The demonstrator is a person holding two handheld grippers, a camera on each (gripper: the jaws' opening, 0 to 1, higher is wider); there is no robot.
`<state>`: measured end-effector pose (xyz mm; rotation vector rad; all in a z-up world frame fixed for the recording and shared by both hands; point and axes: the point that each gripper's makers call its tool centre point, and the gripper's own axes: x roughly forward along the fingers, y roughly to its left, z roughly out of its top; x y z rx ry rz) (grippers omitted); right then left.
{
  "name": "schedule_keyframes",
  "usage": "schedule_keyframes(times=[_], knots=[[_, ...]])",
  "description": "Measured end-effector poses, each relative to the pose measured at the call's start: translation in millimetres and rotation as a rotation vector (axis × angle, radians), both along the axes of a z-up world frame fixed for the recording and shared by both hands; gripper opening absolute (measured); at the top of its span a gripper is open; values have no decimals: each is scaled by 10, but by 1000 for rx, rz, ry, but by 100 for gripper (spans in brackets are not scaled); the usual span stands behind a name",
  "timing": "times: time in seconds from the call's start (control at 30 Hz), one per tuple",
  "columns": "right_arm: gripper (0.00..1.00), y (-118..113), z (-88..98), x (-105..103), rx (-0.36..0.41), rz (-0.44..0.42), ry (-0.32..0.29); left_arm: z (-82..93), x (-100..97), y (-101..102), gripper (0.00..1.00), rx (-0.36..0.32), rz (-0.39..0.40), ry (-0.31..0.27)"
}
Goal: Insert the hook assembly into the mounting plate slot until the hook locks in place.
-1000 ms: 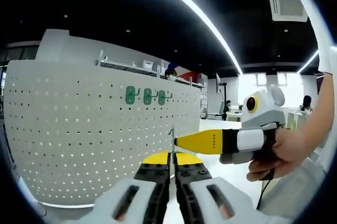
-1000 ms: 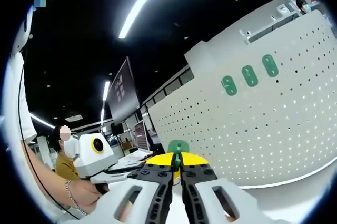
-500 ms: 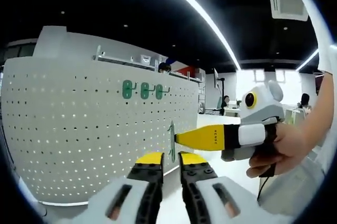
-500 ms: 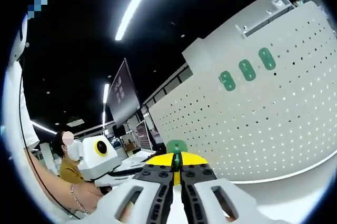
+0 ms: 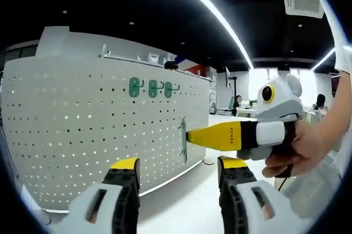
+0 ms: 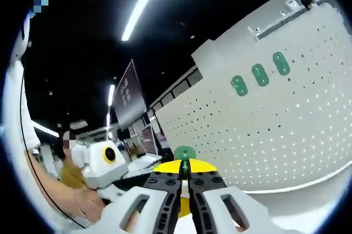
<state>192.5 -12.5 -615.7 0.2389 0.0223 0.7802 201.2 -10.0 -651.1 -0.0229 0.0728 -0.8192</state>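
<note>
Left gripper view: your left gripper point(image 5: 179, 176) is spread wide, holding nothing.
Around: three green hooks point(image 5: 149, 87) already hang high on the white pegboard point(image 5: 82, 124).
Hook: green, thin, pinched edge-on in your clenched right gripper point(image 6: 185, 178), just before the pegboard.
Room: dark ceiling with light strips point(image 5: 214, 11).

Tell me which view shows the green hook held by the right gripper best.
The left gripper view: the green hook appears side-on at the right gripper tip, before the pegboard. In the right gripper view, only the hook's top shows above the shut jaws.
</note>
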Motion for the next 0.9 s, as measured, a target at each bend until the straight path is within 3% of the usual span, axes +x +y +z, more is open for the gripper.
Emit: schedule_keyframes(times=[0.07,0.13,0.43,0.9], knots=[[0,-29,22,24,-103,-50,-67,-10,10,19,59,-1,7,3],[0,-44,1,47,-140,-75,-73,-19,16,27,58,-2,8,8],[0,-88,-3,96,-103,-71,-40,-36,30,65,58,4,11,12],[0,-622,192,446,-49,-194,-34,-139,-2,264,63,15,31,40]])
